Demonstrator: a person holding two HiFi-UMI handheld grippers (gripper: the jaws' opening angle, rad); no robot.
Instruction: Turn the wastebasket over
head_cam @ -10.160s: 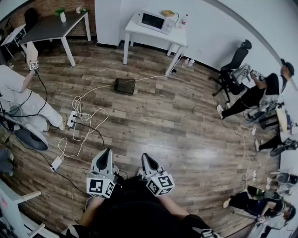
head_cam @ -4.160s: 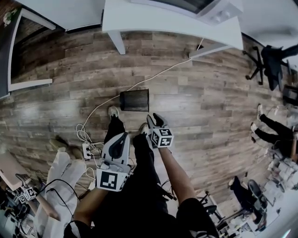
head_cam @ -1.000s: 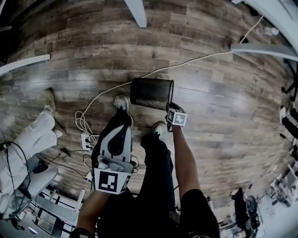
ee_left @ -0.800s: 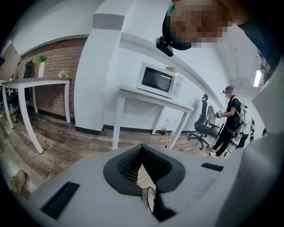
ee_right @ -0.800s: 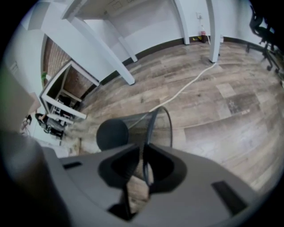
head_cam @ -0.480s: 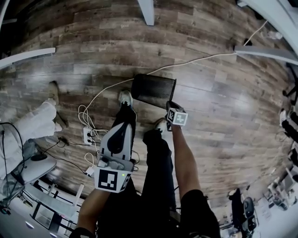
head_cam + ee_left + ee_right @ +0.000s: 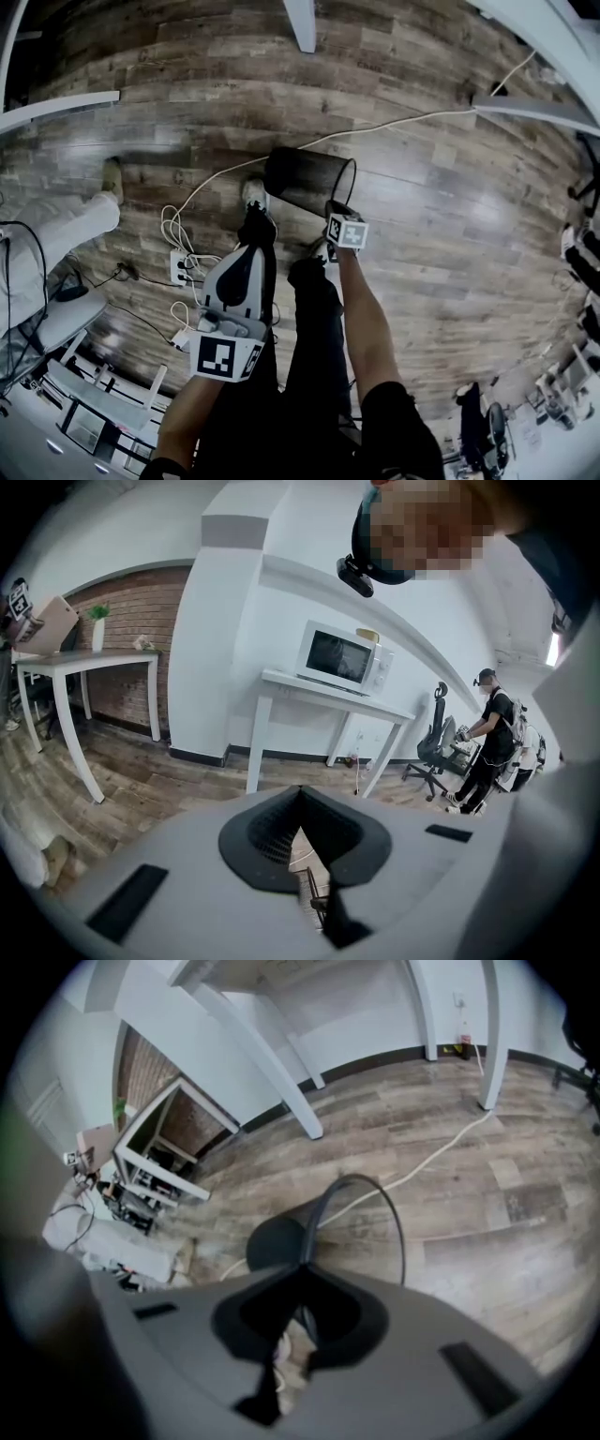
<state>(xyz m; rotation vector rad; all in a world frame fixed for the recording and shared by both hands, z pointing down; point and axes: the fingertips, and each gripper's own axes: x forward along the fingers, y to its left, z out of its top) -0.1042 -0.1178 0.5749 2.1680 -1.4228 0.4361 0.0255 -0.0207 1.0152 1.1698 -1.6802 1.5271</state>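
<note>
In the head view the black mesh wastebasket (image 7: pixel 302 180) hangs tilted above the wood floor, its open rim toward the right. My right gripper (image 7: pixel 336 209) pinches the near side of that rim, and its jaws are still closing on it. The right gripper view looks down along the jaws (image 7: pixel 304 1266): the thin rim runs in between them, and the wastebasket's (image 7: pixel 274 1241) dark round base lies beyond. My left gripper (image 7: pixel 246 253) stays back over the person's left leg, away from the basket. In the left gripper view its jaws (image 7: pixel 300 795) meet with nothing between them.
A white cable (image 7: pixel 403 122) runs across the floor behind the basket to a power strip (image 7: pixel 180 269) amid coiled cords. White table legs (image 7: pixel 302 23) stand beyond. A seated person in white (image 7: pixel 47 234) is at the left. A microwave (image 7: pixel 342 658) sits on a white table ahead.
The wastebasket lay on its side on the floor; now its rim end is raised and it tilts. My right gripper has risen with the rim. The left gripper has risen a little.
</note>
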